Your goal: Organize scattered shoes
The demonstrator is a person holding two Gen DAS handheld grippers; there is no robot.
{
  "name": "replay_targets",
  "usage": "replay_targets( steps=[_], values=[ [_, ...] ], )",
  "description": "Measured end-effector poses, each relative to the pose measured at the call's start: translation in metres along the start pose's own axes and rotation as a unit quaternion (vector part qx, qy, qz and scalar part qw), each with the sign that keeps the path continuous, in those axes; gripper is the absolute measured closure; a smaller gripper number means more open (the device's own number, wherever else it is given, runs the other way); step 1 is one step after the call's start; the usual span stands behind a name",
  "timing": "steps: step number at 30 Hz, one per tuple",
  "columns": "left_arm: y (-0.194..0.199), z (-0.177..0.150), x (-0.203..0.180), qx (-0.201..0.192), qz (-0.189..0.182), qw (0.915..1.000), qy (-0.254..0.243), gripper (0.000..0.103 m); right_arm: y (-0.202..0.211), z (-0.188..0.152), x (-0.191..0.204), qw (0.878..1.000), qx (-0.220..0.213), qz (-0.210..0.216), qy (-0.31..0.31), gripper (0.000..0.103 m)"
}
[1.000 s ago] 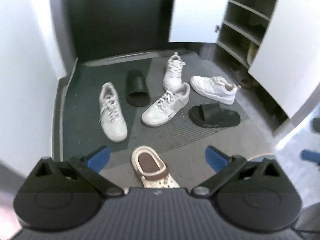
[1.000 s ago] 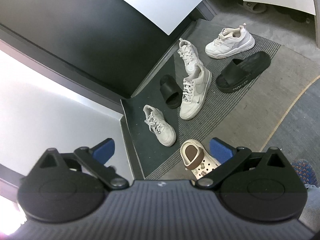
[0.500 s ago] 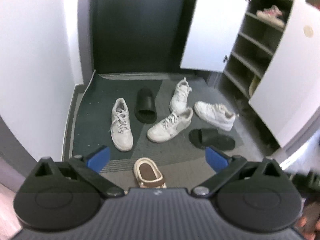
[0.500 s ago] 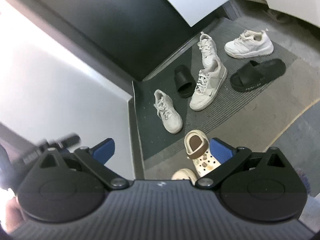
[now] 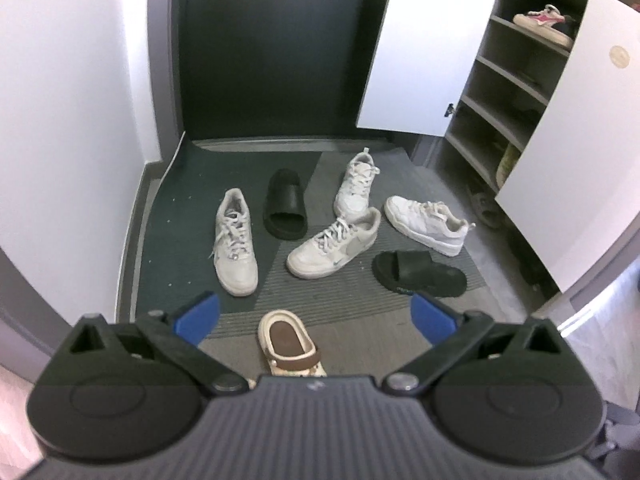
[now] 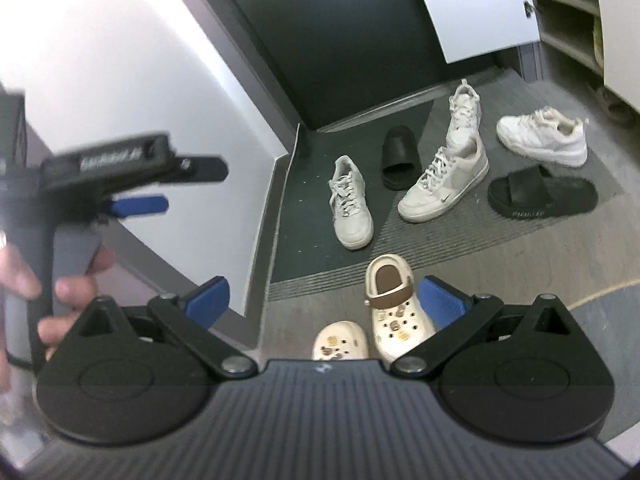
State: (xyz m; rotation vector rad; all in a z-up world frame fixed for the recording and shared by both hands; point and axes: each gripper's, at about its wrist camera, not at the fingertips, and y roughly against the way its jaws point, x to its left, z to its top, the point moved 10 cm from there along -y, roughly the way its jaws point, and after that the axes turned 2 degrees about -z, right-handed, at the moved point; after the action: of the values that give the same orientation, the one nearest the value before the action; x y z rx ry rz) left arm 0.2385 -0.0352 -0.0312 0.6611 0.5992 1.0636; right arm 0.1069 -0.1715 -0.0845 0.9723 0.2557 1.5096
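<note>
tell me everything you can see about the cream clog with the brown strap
The cream clog looks like moulded foam, with a brown insole and brown heel strap. Small charms dot its perforated toe. It sits upright on the grey floor, just off the ribbed mat, beside a matching clog; whether they touch is unclear. Neither gripper touches it.

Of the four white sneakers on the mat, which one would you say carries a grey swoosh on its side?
The middle sneaker, lying diagonally between the two black slides. Its side panel is grey with a swoosh; no such mark shows on the other three.
</note>
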Motion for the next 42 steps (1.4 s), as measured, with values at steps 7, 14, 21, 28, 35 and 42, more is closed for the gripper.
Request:
replay_targets(
  steps=[7,14,21,28,35,42],
  values=[
    [-0.016,0.014,0.002,-0.024,0.046,0.9986,0.009,0.0,-0.004,-0.005,0.001,0.999,0.006,-0.018,0.028,0.0],
    [-0.022,0.02,0.007,-0.021,0.04,0.998,0.043,0.0,-0.004,-0.007,-0.001,0.999,0.006,-0.033,0.043,0.0],
    [-0.008,0.029,0.015,-0.047,0.038,0.9971,0.045,0.0,-0.014,-0.02,0.004,0.996,0.033,-0.034,0.073,0.0],
    [0.006,0.032,0.039,-0.059,0.038,0.9939,0.086,0.0,-0.056,-0.03,0.029,0.985,0.08,-0.045,0.146,0.0],
    [0.038,0.023,0.057,-0.08,0.049,0.9897,0.107,0.0,-0.149,-0.01,0.035,0.971,0.128,-0.076,0.189,0.0],
    [0.059,0.003,0.085,-0.086,0.049,0.9842,0.146,0.0,-0.248,-0.028,0.004,0.956,0.169,-0.109,0.212,0.0]
  ],
)
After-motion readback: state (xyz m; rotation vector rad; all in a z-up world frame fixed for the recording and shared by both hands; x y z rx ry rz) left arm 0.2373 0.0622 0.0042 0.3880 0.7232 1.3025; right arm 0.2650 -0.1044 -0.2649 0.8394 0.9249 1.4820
